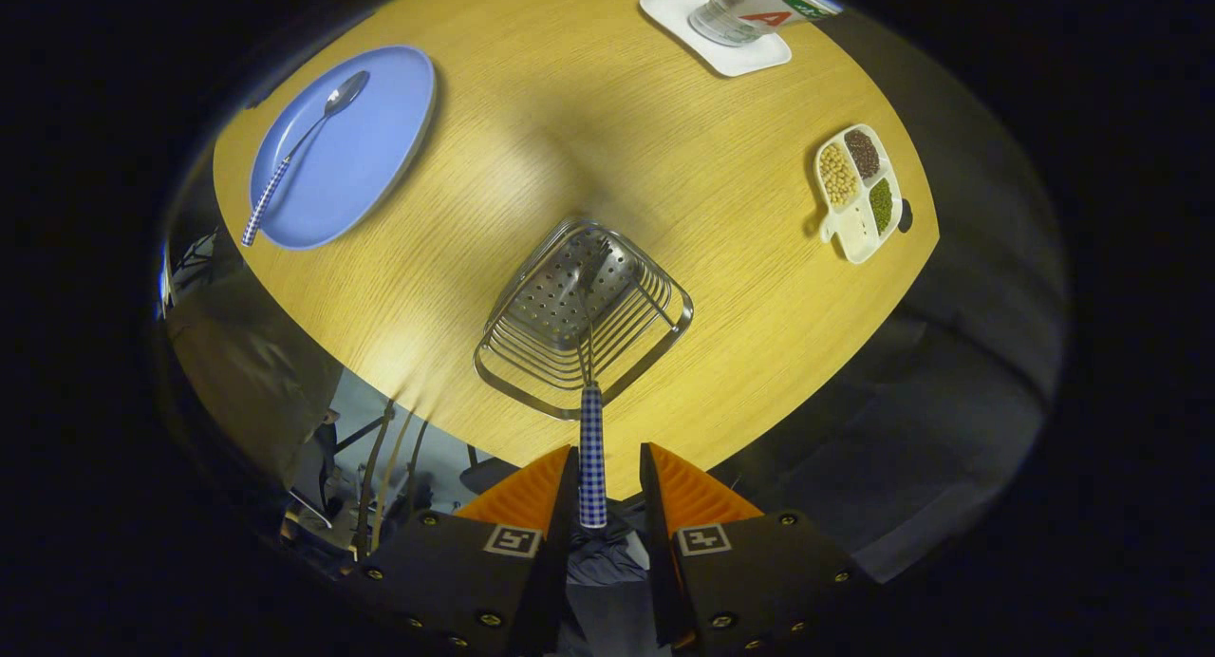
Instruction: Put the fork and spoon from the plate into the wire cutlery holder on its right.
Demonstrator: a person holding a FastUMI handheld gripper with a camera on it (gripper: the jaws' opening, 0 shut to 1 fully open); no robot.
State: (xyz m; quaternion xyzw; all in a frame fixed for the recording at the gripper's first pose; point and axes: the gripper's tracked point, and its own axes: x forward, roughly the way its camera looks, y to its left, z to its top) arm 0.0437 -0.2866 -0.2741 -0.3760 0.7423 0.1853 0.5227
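Fork (591, 420) stands tines-down in the wire holder (581, 317), its handle between my tool's (607, 481) parted fingers, seemingly ungripped. Spoon (302, 149) lies on the plate (380, 154), well apart; I judge half remains.

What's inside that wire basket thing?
The fork stands in the wire cutlery holder, prongs down on its holed metal floor. Its checked handle sticks out between the gripper fingers, which look just apart from it. Nothing else shows inside.
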